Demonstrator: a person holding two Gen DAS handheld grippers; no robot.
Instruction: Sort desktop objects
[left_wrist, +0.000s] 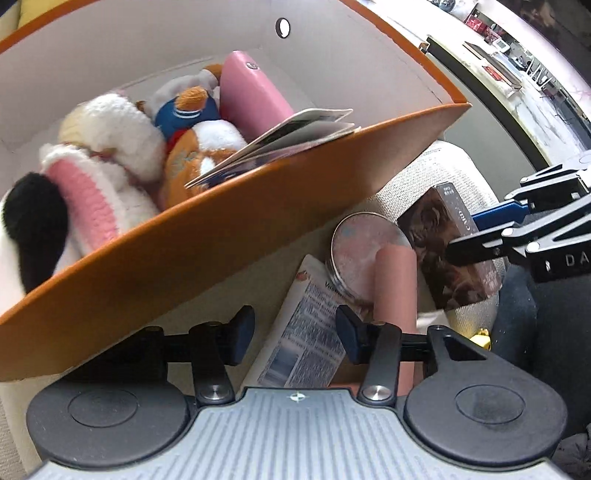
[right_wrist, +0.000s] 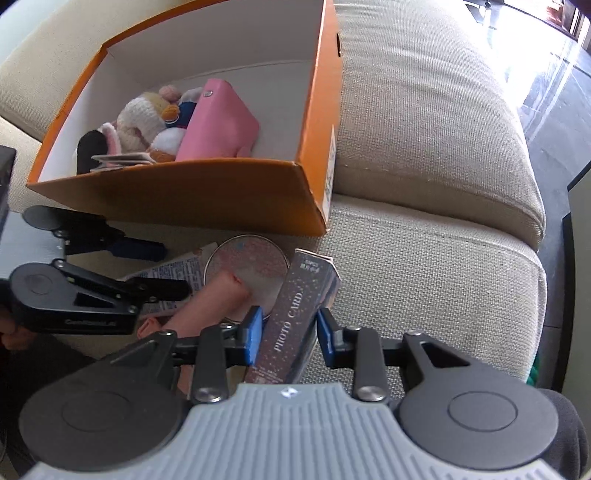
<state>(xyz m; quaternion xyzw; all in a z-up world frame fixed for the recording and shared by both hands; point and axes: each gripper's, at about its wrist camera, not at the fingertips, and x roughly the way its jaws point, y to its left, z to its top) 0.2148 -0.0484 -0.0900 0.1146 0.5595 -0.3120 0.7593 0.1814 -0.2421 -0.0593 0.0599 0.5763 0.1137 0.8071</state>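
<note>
An orange box (right_wrist: 177, 195) (left_wrist: 192, 258) stands on a beige sofa and holds plush toys (right_wrist: 144, 118) (left_wrist: 110, 155), a pink pouch (right_wrist: 218, 125) (left_wrist: 251, 96) and a booklet (left_wrist: 280, 144). In front of it lie a round tin (right_wrist: 247, 266) (left_wrist: 358, 243), a pink cylinder (right_wrist: 210, 302) (left_wrist: 395, 284) and a printed leaflet (left_wrist: 306, 332) (right_wrist: 173, 273). My right gripper (right_wrist: 288, 336) (left_wrist: 476, 236) has its jaws around a dark "PHOTO CARD" box (right_wrist: 291, 317) (left_wrist: 439, 240), the left pad touching it and a small gap at the right pad. My left gripper (left_wrist: 295, 336) (right_wrist: 162, 269) is open and empty above the leaflet.
The sofa seat cushion (right_wrist: 424, 288) stretches to the right, with a back cushion (right_wrist: 424, 110) behind it. A dark floor (right_wrist: 554, 110) lies beyond the sofa's right edge. A small yellow item (left_wrist: 480, 338) sits near the photo card box.
</note>
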